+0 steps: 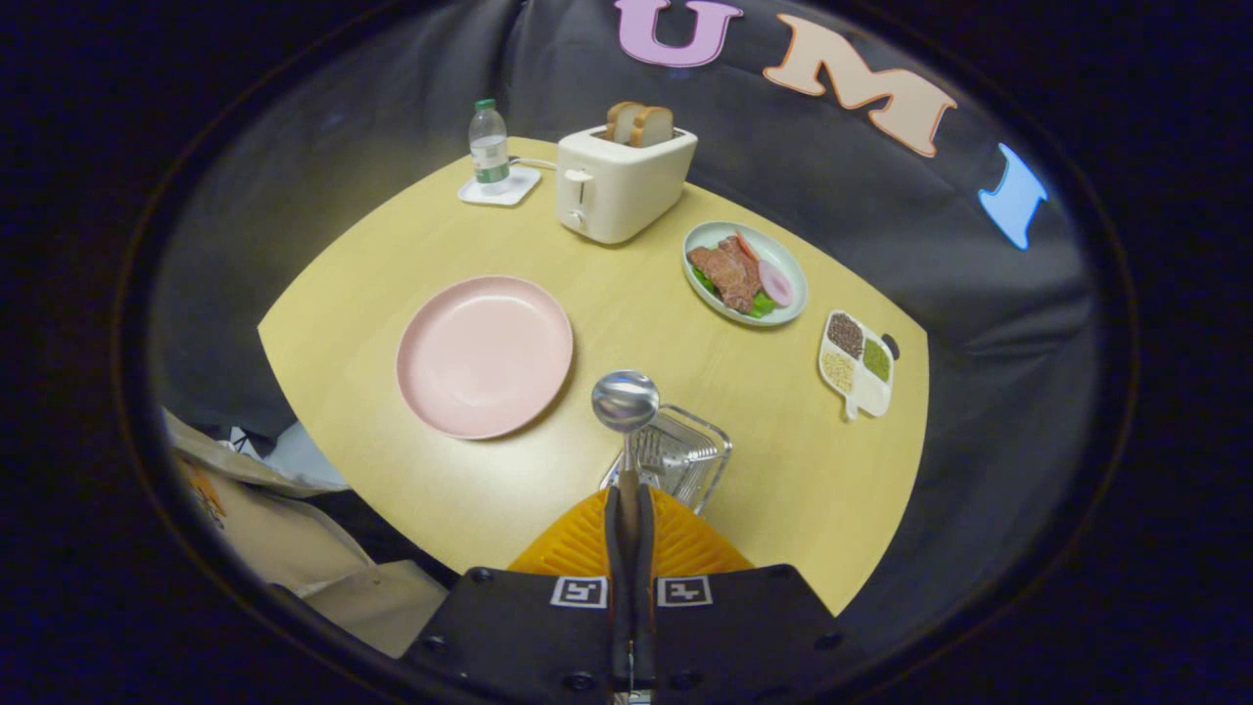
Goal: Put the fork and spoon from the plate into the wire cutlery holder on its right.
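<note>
While the gripper (629, 509) is squeezing its two fingers tight on the thin handle of the spoon (626, 401), the round bowl of the spoon is sticking up and out ahead of the fingers. It looks like the spoon is being held by its handle so the other end can be turned down and dropped into the wire cutlery holder (675, 455), which is sitting just under and a little beyond the fingertips. Something thin and shiny is already standing inside the holder, and that is probably the fork, though it is too small to tell for sure. The pink plate (485, 354) is lying to the left of the holder, and nothing is lying on it now. So I am guessing the job is nearly done, with only the spoon left to go in. Farther back on the wooden table (783, 490) a toaster (617, 186) with bread (639, 124) is standing, a water bottle (488, 147) is resting on a small coaster, and a dish of food (744, 272) and a little tray of beans (856, 364) are sitting off to the right, well away from the work.
</note>
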Demonstrator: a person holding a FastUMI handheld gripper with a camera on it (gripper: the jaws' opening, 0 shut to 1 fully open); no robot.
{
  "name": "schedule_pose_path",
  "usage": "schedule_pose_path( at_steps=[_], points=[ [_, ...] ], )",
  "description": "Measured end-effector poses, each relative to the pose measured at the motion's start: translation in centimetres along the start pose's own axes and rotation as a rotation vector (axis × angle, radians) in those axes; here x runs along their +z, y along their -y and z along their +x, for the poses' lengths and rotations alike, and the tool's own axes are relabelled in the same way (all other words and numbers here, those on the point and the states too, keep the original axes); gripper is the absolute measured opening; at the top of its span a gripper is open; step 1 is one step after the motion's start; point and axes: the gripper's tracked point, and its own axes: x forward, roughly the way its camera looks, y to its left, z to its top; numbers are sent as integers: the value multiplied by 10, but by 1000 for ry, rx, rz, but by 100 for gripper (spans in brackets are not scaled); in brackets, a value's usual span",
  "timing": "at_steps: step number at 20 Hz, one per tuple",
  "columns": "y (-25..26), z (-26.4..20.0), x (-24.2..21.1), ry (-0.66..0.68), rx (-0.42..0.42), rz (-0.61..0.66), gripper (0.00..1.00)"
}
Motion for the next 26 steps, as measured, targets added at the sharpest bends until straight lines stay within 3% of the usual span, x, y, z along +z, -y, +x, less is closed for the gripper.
schedule_pose_path(
  at_steps=[13, 24, 26],
  points=[
    [25, 16, -32, -156, 2, -50, 6],
    [24, 28, -19, -157, 24, -19, 14],
    [24, 27, -14, -133, 23, 1, 22]
  ],
)
